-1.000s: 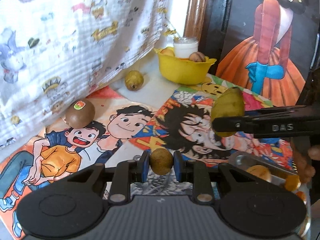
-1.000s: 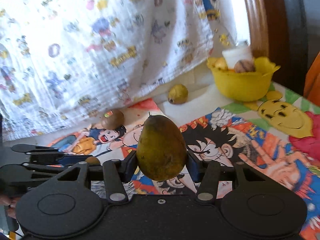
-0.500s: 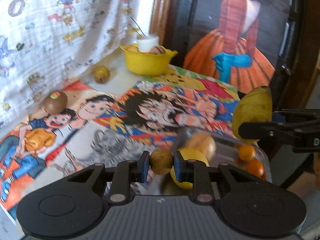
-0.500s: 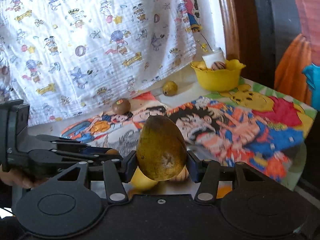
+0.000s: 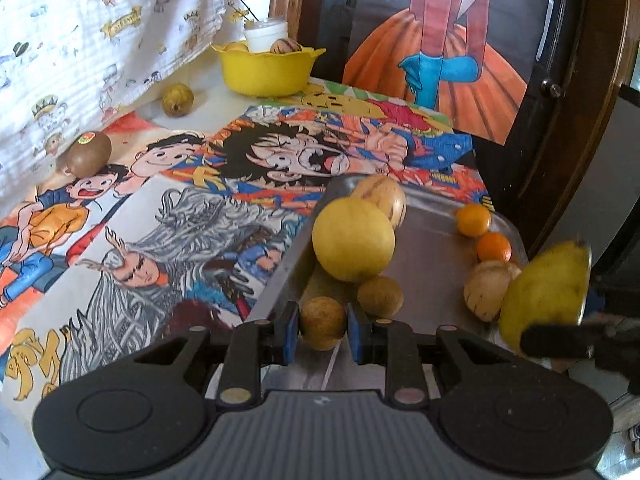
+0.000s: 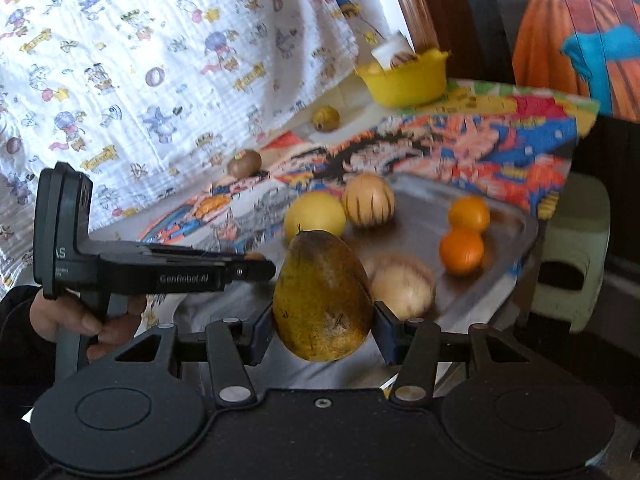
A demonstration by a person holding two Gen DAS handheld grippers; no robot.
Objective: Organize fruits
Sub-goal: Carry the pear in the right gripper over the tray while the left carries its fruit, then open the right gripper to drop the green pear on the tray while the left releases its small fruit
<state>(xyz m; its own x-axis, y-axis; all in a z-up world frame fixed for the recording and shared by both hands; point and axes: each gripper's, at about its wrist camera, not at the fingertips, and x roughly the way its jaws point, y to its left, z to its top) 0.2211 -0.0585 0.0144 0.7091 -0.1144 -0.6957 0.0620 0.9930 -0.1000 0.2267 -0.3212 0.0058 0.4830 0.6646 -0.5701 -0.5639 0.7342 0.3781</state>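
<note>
My left gripper [image 5: 323, 322] is shut on a small brown round fruit [image 5: 322, 322] over the near left corner of a metal tray [image 5: 432, 248]. My right gripper [image 6: 322, 322] is shut on a large yellow-brown pear [image 6: 322, 294], held above the tray's near edge [image 6: 492, 276]; the pear also shows at the right in the left wrist view [image 5: 548, 292]. The tray holds a yellow round fruit [image 5: 353, 239], striped pale melons [image 5: 382, 196], two oranges [image 5: 474, 220] and another small brown fruit [image 5: 380, 295].
A kiwi [image 5: 88, 153] and a small pear [image 5: 177, 99] lie on the cartoon tablecloth near the patterned curtain [image 5: 80, 40]. A yellow bowl [image 5: 268, 68] with fruit and a white cup stands at the back. A dark wooden frame [image 5: 560, 120] is on the right.
Both grippers have moved right and forward from the tablecloth to the metal tray, each still holding its fruit. The tray now fills the near view.
</note>
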